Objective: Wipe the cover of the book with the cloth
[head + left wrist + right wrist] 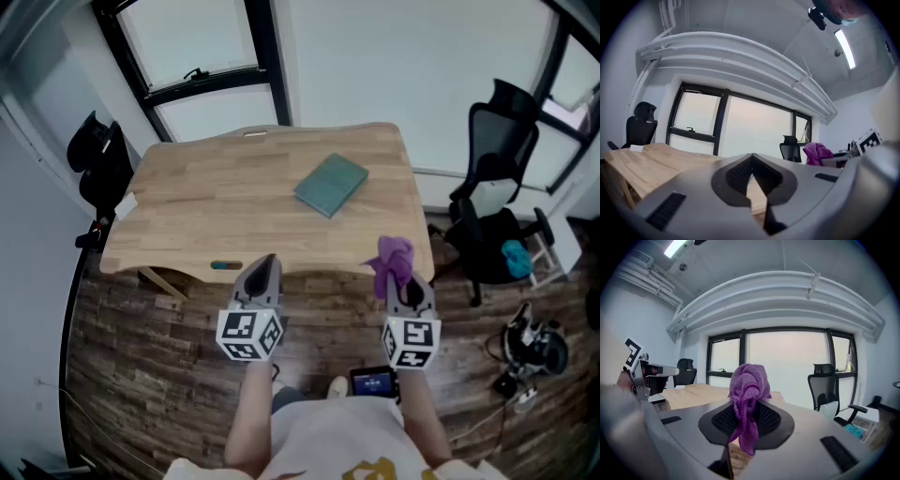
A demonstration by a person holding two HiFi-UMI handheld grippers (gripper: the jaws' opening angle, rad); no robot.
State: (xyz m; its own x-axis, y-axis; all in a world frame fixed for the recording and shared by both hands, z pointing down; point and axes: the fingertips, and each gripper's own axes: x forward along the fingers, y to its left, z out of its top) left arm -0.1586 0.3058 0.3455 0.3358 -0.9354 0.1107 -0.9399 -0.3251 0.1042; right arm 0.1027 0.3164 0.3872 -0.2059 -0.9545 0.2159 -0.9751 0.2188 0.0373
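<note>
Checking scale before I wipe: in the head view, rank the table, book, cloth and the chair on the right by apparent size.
1. table
2. chair
3. book
4. cloth, which looks only a little smaller than the book. It is nearer the camera, so that last step is unsure.

Soft daylight from the windows (pixel 202 47) at 12 o'clock, blown pale; a ceiling lamp (pixel 844 47) glares at 1 o'clock. Gripper views bend hard at their edges (dark round vignette); cloth (pixel 749 385) sharp, shadows faint
</note>
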